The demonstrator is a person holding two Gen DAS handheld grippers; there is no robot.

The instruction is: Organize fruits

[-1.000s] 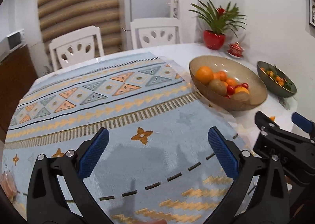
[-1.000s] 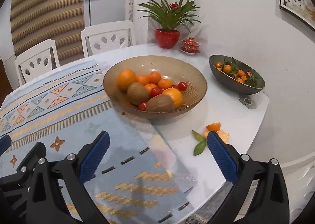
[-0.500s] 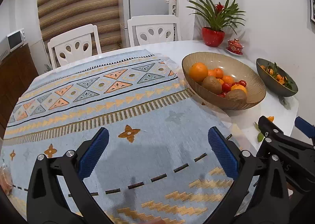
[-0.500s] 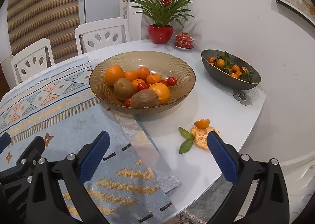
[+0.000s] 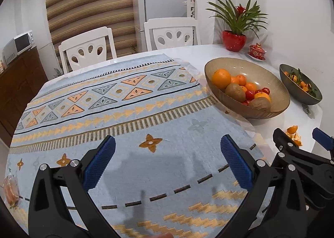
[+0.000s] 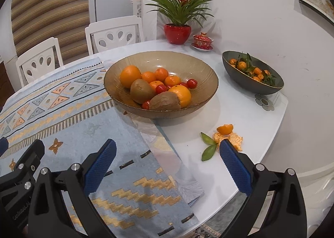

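Observation:
A brown glass bowl (image 6: pixel 200 64) (image 5: pixel 269 75) on the white table holds oranges (image 6: pixel 130 73), two kiwis (image 6: pixel 165 101), small tangerines and cherry tomatoes (image 6: pixel 192 83). A dark bowl (image 6: pixel 235 73) (image 5: pixel 292 85) to its right holds little leafy tangerines. A partly peeled tangerine (image 6: pixel 225 129) with peel and two leaves (image 6: pixel 208 151) lies on the table near the right gripper. My right gripper (image 6: pixel 167 160) is open and empty, short of the brown bowl. My left gripper (image 5: pixel 167 160) is open and empty over the patterned cloth (image 5: pixel 125 102), with the right gripper's body (image 5: pixel 302 154) beside it.
A potted plant in a red pot (image 6: pixel 177 33) and a red lidded cup (image 6: pixel 203 40) stand at the back. Two white chairs (image 5: pixel 88 49) line the far side. A small bag of orange items (image 5: pixel 10 187) sits at the cloth's left edge. The table edge (image 6: pixel 261 162) curves close on the right.
Both grippers have drawn back and risen a little; the bowls and table sit farther off and more of the table edge shows. Both stay open.

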